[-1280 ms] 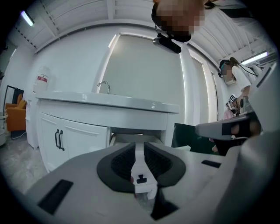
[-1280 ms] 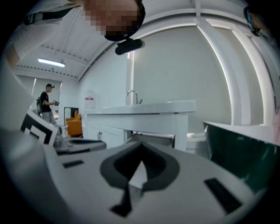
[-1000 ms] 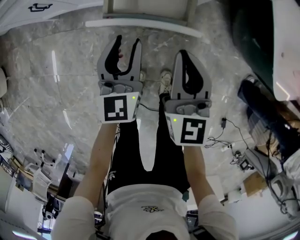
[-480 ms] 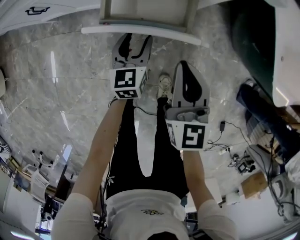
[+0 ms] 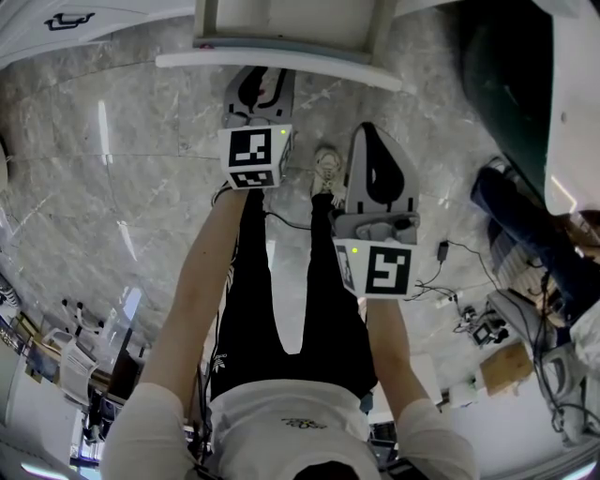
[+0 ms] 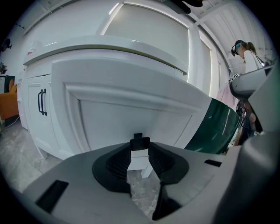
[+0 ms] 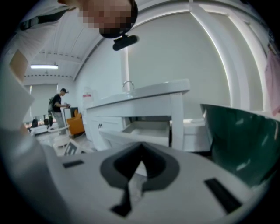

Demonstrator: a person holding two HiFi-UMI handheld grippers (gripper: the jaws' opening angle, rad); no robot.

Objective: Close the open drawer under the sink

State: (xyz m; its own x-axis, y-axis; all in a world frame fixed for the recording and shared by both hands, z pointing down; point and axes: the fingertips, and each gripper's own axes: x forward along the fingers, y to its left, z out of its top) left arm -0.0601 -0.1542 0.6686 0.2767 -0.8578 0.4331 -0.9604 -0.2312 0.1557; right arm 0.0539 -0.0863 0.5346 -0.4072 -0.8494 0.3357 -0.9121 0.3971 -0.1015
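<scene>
The open white drawer (image 5: 291, 23) juts out of the sink cabinet at the top of the head view, its front panel (image 6: 131, 109) filling the left gripper view. My left gripper (image 5: 261, 79) is at that panel. Its jaws have just been closing, and the pads now sit against the small black handle (image 6: 139, 141) between them. My right gripper (image 5: 369, 133) hangs lower and to the right, shut with nothing in it. In the right gripper view the drawer (image 7: 151, 127) stands open under the counter and faucet (image 7: 127, 85).
A dark green tub (image 5: 502, 84) stands right of the drawer. Cables and boxes (image 5: 487, 328) litter the marble floor at the right. My feet (image 5: 326, 173) are just below the drawer. A cabinet door with a black handle (image 6: 42, 101) is at the left. A person (image 7: 57, 104) stands far off.
My left gripper went up the picture and down to the drawer front; its jaws spread wide, then narrowed round the handle. The right gripper sank slightly, still shut.
</scene>
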